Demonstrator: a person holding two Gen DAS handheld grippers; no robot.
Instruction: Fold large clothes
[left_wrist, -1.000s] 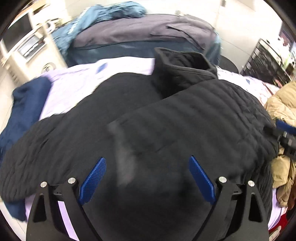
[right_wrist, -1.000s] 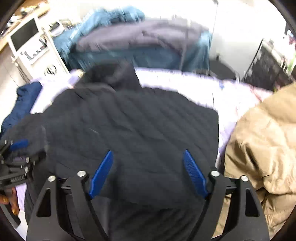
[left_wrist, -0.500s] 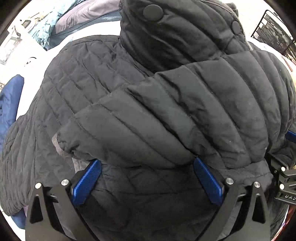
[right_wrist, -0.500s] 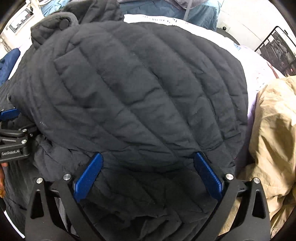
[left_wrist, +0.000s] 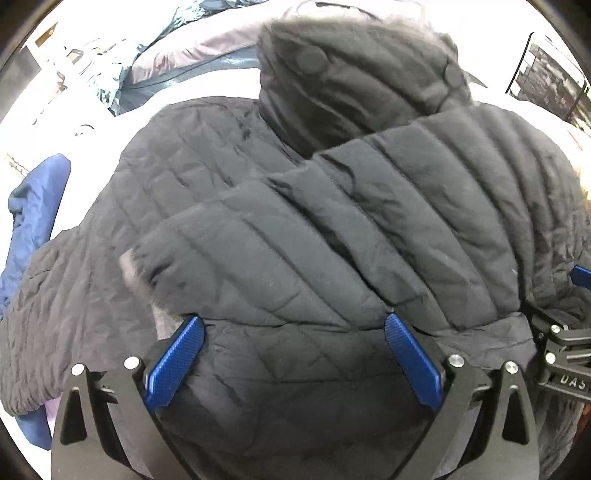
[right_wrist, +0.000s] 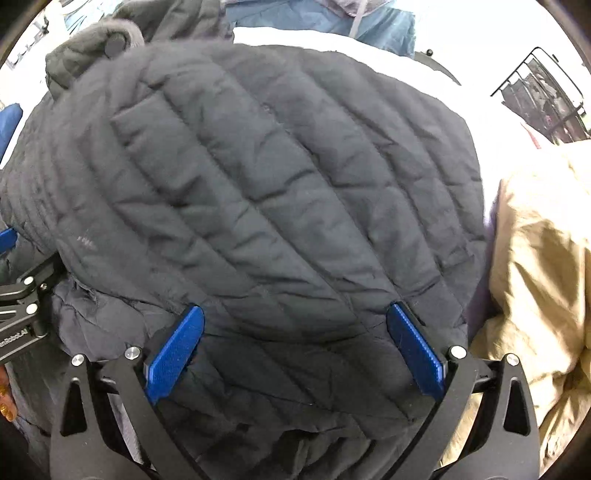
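Note:
A black quilted jacket (left_wrist: 332, 229) lies on the pale bed sheet (left_wrist: 207, 85), its collar (left_wrist: 354, 81) at the far end. A quilted sleeve is folded across the body. My left gripper (left_wrist: 291, 328) is open, blue fingers (left_wrist: 175, 363) spread, with the folded edge lying between them. In the right wrist view the same jacket (right_wrist: 258, 184) fills the frame. My right gripper (right_wrist: 293, 321) is open too, low over the jacket's near edge. Each gripper shows at the side of the other's view: the right (left_wrist: 561, 354), the left (right_wrist: 22, 299).
A tan garment (right_wrist: 539, 266) is piled at the right. A navy garment (left_wrist: 33, 206) hangs off the left edge. Blue and grey clothes (left_wrist: 184, 62) are heaped at the far end. A black wire rack (right_wrist: 539, 96) stands at the far right.
Both grippers have dropped close to the jacket from a higher view a second ago. Since half a second ago the views have barely shifted and the fingers stay spread.

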